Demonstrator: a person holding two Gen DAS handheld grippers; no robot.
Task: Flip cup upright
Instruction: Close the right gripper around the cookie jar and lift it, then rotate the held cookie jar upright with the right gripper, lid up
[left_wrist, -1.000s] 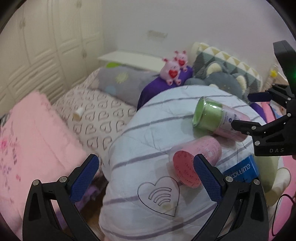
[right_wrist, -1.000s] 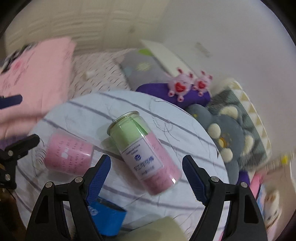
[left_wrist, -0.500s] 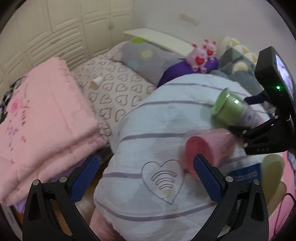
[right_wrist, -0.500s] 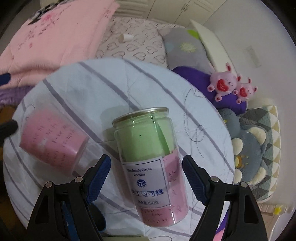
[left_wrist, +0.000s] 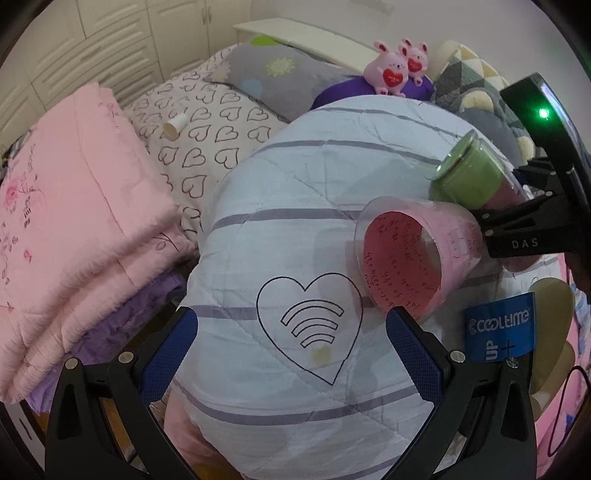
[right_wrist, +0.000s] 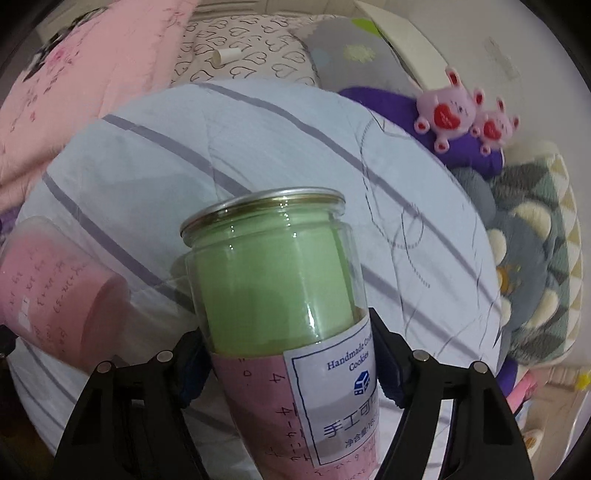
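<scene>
A clear jar-like cup with green and pink paper inside lies tilted between my right gripper's fingers, which are closed against its sides. It shows at the right of the left wrist view. A second clear cup with pink paper lies on its side on the striped quilt, mouth toward my left gripper; it also shows at the left of the right wrist view. My left gripper is open and empty, just below and left of the pink cup.
A folded pink blanket lies to the left. A small white paper cup lies on the heart-print sheet. Pink plush toys and pillows sit at the back. A blue box lies by the pink cup.
My right gripper moved in on the green cup and closed on it. The left gripper drew back and left a little; the pink cup's mouth now faces it.
</scene>
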